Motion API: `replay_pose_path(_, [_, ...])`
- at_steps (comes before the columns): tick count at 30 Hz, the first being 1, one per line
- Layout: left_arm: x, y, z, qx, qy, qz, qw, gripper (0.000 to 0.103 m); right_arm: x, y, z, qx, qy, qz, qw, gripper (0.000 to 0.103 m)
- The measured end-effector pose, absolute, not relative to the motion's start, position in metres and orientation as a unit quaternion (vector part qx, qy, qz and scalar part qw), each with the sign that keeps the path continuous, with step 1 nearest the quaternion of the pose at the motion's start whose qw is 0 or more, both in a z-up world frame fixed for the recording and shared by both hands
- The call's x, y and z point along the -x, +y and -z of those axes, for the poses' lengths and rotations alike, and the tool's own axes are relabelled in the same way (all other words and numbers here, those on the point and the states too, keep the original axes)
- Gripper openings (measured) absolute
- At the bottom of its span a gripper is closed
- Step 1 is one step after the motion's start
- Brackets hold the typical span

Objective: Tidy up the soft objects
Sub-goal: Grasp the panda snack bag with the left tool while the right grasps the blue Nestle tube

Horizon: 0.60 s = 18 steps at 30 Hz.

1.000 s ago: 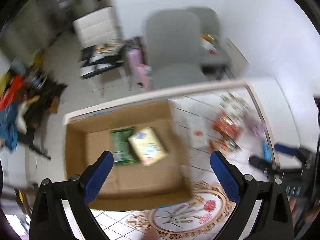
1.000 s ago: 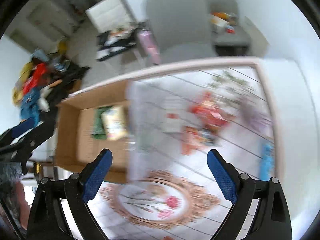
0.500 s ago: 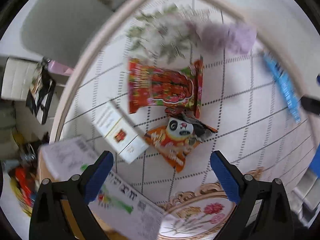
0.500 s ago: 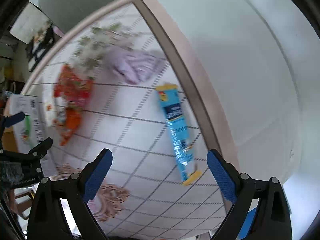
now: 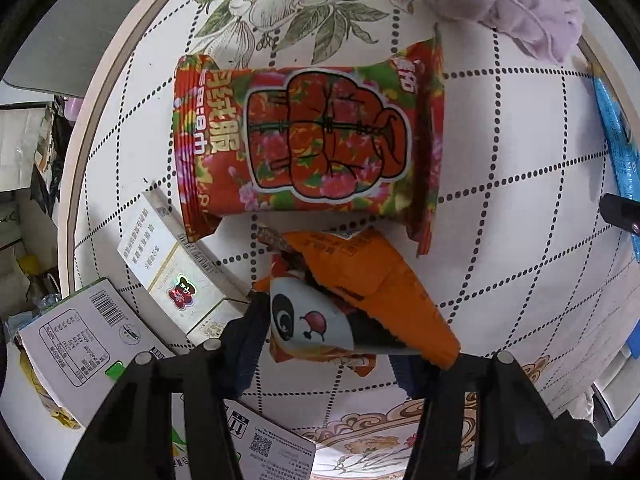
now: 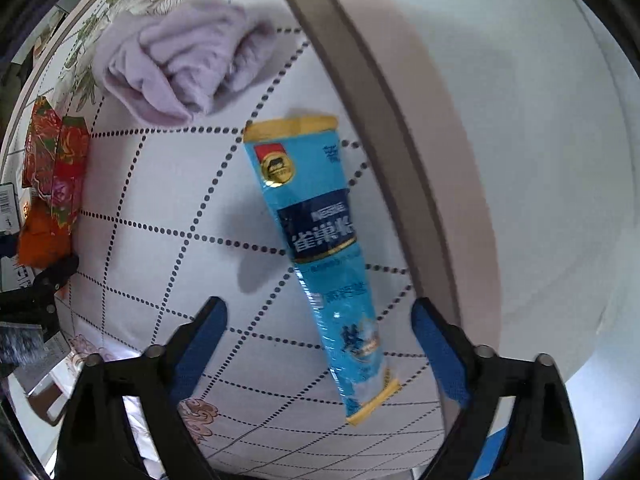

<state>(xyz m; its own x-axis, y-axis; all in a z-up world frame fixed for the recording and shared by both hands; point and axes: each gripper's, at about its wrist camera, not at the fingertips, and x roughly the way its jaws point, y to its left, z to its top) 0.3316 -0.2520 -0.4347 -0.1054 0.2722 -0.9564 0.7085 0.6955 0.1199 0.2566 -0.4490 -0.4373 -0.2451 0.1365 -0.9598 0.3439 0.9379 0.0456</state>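
In the left wrist view my left gripper [image 5: 328, 344] is open, its fingers on either side of an orange panda snack bag [image 5: 352, 304] lying on the table. A large red flowered snack bag [image 5: 312, 140] lies just beyond it. In the right wrist view my right gripper [image 6: 320, 340] is open above a long blue sachet [image 6: 320, 248], whose lower end lies between the fingers. A lilac cloth [image 6: 184, 60] lies crumpled at the far side; it also shows in the left wrist view [image 5: 520, 8].
A white carton [image 5: 172, 272] and printed boxes [image 5: 84, 344] lie left of the panda bag. The table's pink rim [image 6: 392, 128] runs right of the sachet, with white floor beyond. The tablecloth [image 5: 520, 240] has a dotted grid.
Both grippers have swung from the cardboard box to the table and dropped close. The left now straddles the panda bag, the right the blue sachet.
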Motion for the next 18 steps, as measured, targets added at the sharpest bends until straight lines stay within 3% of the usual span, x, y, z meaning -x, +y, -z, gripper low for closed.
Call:
replay_pose_path(5, [-0.314,-0.254,0.436,-0.344,0.712,0.188,0.583,0.047,-0.251,-0.444,0.434,-0.132,0.781,0.107,0.601,0.049])
replay_pose_path(7, [-0.311,-0.253,0.434,-0.331,0.715,0.188,0.587,0.046,-0.249,-0.446,0.429,-0.135,0.778,0.11,0.604,0.025])
replay_pose_path(10, [-0.312,-0.246,0.426,-0.299,0.724,0.189,0.592,0.045,-0.248,-0.447,0.424,-0.142,0.776,0.107,0.605,0.019])
replay_pose_path(18, [-0.309,-0.207,0.388,-0.186,0.742,0.195,0.614,0.045,-0.234,-0.428,0.388,-0.155,0.755,0.086,0.631,0.017])
